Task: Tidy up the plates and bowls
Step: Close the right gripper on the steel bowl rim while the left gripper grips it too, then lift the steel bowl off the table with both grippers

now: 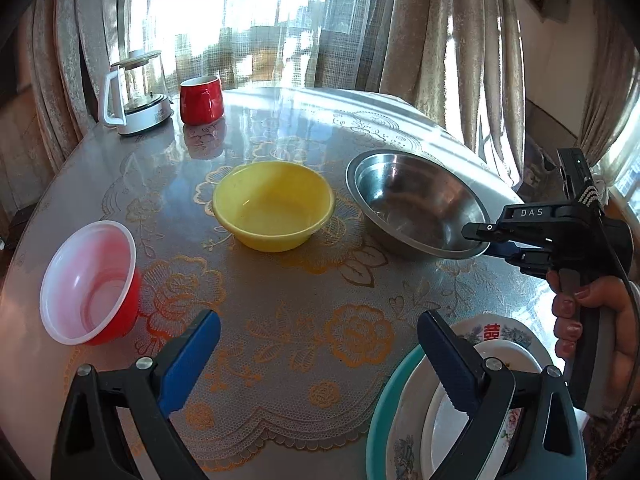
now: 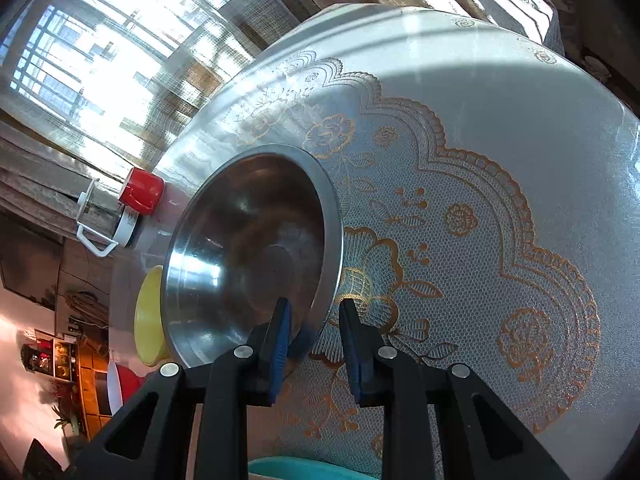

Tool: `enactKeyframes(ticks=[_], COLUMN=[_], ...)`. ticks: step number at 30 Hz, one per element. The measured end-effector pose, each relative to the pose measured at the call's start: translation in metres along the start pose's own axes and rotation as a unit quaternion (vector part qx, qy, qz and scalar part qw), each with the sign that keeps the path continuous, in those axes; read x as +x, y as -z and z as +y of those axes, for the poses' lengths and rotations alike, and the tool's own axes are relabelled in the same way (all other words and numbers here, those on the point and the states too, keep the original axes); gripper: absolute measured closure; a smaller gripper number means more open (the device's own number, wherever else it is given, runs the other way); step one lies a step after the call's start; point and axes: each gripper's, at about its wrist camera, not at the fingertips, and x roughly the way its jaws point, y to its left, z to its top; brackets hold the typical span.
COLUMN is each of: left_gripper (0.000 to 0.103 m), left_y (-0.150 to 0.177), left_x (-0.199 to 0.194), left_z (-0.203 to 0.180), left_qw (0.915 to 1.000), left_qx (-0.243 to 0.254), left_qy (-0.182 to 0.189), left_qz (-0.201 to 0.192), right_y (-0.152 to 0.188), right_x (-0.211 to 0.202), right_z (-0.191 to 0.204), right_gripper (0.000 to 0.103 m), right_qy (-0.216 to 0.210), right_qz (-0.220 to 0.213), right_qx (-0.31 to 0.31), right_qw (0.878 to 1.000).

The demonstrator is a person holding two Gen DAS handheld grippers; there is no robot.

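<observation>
Steel bowl [image 1: 416, 204] sits near the tabletop's [image 1: 280, 320] far right edge, its rim between the right tool's [image 2: 314, 334] narrowed fingers, "DAS" on that tool; left tool [image 1: 320, 344] gapes empty

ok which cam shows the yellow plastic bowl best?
Left wrist view: the round yellow plastic bowl sits whole and unobstructed mid-table, rim and inside both visible. Right wrist view shows only a yellow sliver at the left, behind the round steel bowl that fills the foreground.
</observation>
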Motion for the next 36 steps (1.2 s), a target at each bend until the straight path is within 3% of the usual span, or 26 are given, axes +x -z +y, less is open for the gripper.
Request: enactKeyframes(ticks=[8,14,22,26,31,32,36], left_gripper=[0.003,0.003,0.007,0.027,0.065,0.077,0.078], left_y=[-0.025,-0.045,-0.064,-0.064,-0.056,-0.054,-0.046], left_x=[0.007,0.026,0.069,0.087,0.098,0.099,0.094], left_z=[-0.018,-0.03,-0.055,-0.058,-0.067,-0.069,-0.073], left_qw=[0.9995,0.9995,0.9971,0.9958,0.9922,0.9914,0.9903], left_qx=[0.027,0.023,0.073,0.08,0.109,0.114,0.126], left_qy=[-0.004,0.016,-0.011,-0.01,0.003,0.008,0.002], left_qz=[-0.015,-0.011,0.016,0.043,0.059,0.064,0.059], right_y=[0.015,0.025,0.031,0.034,0.035,0.036,0.04], right_x=[-0.012,-0.018,-0.024,-0.025,-0.023,-0.023,-0.025], right_z=[-0.003,-0.012,-0.021,-0.028,-0.034,-0.034,-0.026], right_gripper=[0.081,0.081,0.081,0.081,0.08,0.08,0.08], right_qy=[0.009,0.009,0.002,0.0,-0.016,-0.022,-0.009], right_qz=[-0.006,-0.001,-0.005,-0.008,-0.004,-0.004,-0.017], right_qx=[-0.031,-0.036,-0.041,-0.037,-0.03,-0.028,-0.041], right_qw=[0.999,0.999,0.999,0.999,0.999,0.999,0.999])
